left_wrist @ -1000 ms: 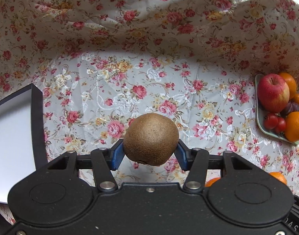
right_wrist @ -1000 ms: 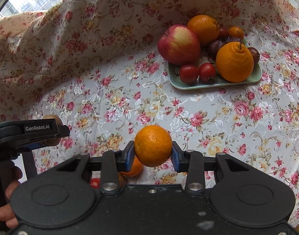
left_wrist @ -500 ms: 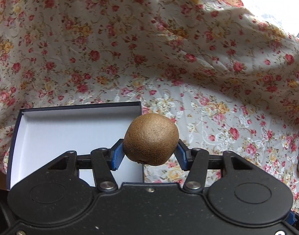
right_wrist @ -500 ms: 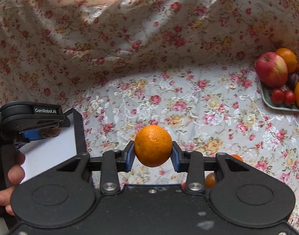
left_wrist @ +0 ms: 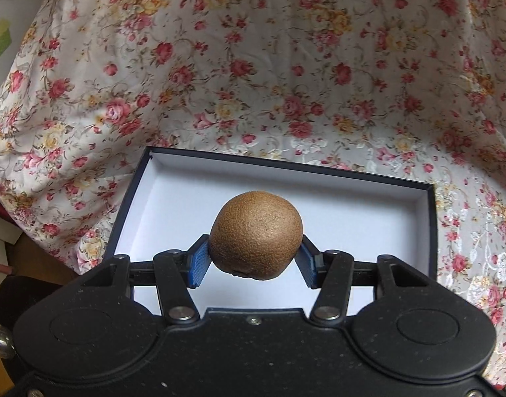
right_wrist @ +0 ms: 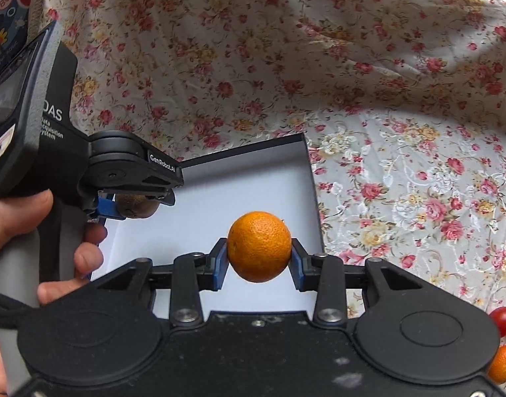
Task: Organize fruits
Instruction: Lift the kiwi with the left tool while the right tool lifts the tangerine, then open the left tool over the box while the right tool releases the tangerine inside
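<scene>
Both loads now over the open box (left_wrist: 428,218), where a second ago only floral cloth (left_wrist: 286,66) lay beneath and the fruit plate showed at the right. Carrying done, by the look of it; lowering and release next.

Left tongs (left_wrist: 255,260) pinching a brown kiwi (left_wrist: 255,239) between the blue pads, held above the box's middle. Same tongs (right_wrist: 128,203) seen at the left of the right wrist view, kiwi (right_wrist: 135,205) tucked under the housing, a hand (right_wrist: 27,248) wrapped round the grip.

Right tongs (right_wrist: 259,259) clamped on an orange (right_wrist: 259,246), hanging over the near right part of the box (right_wrist: 311,178).

Box: dark rim, white lining, no fruit inside yet in either view. Room for both pieces side by side.

Loose on the cloth-covered worktop at the near right: a red tomato (right_wrist: 503,320) and another orange fruit (right_wrist: 504,364), not yet sorted.
</scene>
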Demonstrator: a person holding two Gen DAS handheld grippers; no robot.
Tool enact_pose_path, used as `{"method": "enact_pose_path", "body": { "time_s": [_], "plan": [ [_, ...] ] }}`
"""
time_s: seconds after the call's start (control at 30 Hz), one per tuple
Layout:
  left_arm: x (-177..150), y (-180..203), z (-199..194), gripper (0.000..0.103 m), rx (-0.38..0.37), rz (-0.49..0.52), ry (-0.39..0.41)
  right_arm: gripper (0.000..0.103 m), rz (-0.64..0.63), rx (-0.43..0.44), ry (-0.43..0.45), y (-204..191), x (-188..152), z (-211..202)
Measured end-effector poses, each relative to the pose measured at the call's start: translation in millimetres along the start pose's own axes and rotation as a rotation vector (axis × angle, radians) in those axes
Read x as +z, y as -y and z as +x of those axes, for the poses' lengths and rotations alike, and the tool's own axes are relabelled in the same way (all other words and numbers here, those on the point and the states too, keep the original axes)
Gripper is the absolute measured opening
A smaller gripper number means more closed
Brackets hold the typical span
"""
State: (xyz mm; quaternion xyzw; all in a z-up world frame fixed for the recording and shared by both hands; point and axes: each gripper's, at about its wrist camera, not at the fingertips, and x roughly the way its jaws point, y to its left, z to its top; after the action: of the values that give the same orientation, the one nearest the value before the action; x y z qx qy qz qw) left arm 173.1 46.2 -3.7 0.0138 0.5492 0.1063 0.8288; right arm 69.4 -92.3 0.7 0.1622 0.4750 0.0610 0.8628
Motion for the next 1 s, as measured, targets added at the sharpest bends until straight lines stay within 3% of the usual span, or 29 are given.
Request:
{"method": "enact_pose_path", "body": {
  "time_s": [0.33, 0.6, 0.7, 0.87, 1.0],
  "plan": [
    [3.5, -46.1, 18.7, 0.059, 0.008, -0.051, -0.046, 0.041, -0.008, -0.028, -0.033, -23.9, -8.8, 32.4],
    [3.6, -56.4, 20.8, 0.059, 0.005, -0.073, -0.059, 0.04, -0.032, 0.004, 0.05, -34.4, -6.7, 20.7],
    [3.4, -57.1, 19.8, 0.06, -0.003, -0.072, -0.056, 0.04, -0.02, 0.012, 0.039, -34.2, -7.0, 21.6],
    [3.7, -54.6, 8.9, 0.06, 0.05, -0.048, 0.008, 0.04, -0.013, -0.005, 0.01, -32.5, -9.1, 27.3],
    [3.7, -54.8, 10.7, 0.06, 0.021, -0.064, -0.016, 0.04, -0.01, -0.012, -0.005, -31.6, -10.5, 30.4]
  ]
}}
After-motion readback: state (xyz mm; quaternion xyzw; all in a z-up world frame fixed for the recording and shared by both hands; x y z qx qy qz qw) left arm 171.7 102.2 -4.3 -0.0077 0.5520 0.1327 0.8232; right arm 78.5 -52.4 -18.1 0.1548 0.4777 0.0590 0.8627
